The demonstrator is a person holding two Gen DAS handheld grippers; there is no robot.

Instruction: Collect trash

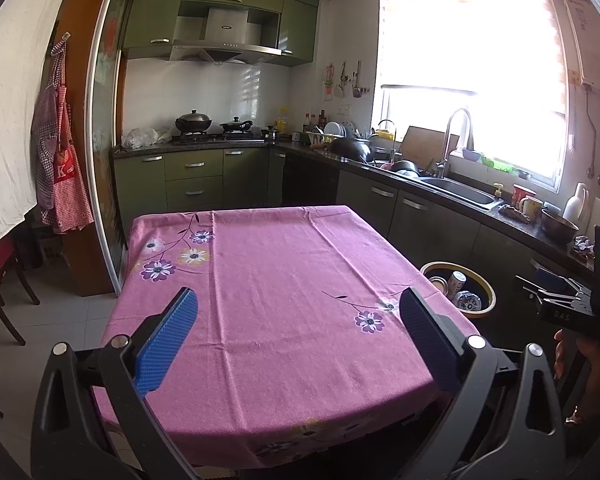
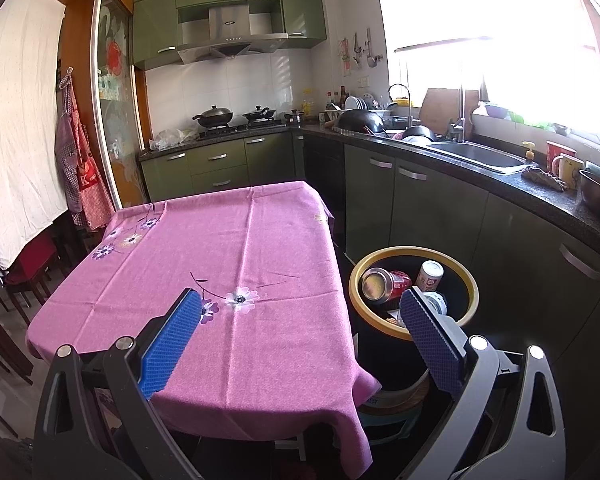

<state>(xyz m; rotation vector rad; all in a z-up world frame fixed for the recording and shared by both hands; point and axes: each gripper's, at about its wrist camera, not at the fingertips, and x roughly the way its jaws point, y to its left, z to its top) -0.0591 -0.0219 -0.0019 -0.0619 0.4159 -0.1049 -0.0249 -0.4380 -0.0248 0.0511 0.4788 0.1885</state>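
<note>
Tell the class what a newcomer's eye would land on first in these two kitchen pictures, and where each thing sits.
First comes the pink flowered tablecloth spread over the table in the middle of the kitchen, with nothing lying on it. Next is the yellow-rimmed bin on the floor at the table's right, with cans inside. Both the left gripper and the right gripper hang open and hold nothing.

Black gripper frames, blue textured fingers (image 1: 168, 344), silver screws
</note>
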